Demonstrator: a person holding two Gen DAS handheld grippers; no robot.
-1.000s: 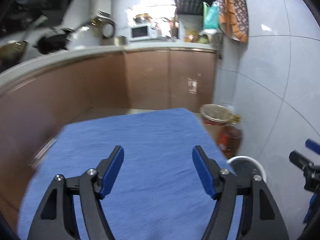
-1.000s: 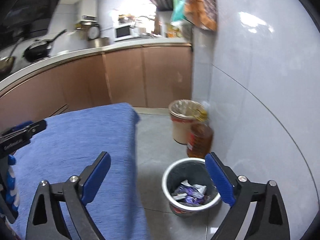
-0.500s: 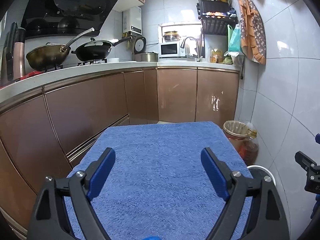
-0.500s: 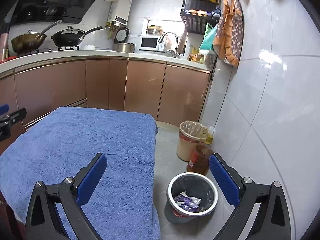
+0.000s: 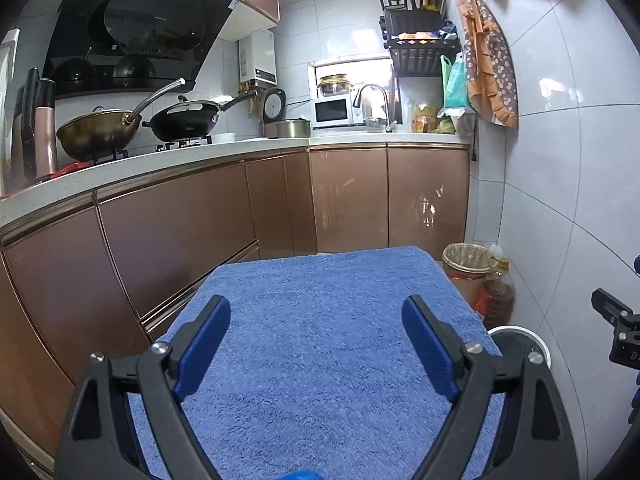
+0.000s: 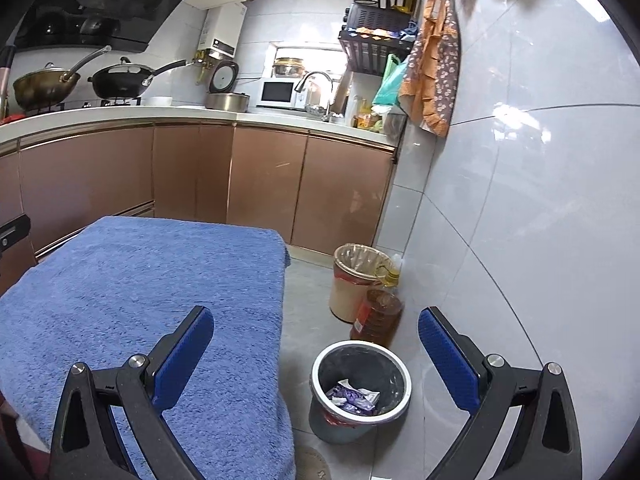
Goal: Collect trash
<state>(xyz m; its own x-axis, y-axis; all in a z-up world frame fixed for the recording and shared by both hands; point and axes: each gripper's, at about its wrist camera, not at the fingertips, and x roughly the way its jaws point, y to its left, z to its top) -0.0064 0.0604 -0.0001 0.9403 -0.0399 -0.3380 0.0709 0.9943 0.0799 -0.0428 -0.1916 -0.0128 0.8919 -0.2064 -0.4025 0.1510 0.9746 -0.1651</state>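
Over blue towel [image 5: 320, 340], left claw [image 5: 316, 330] empty

crumpled wrappers [image 6: 352, 397] inside grey bin [image 6: 394, 364]

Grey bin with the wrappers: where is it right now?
In the right wrist view the grey bin stands on the floor low and centre, beside the blue towel-covered table and just in front of the oil bottle.
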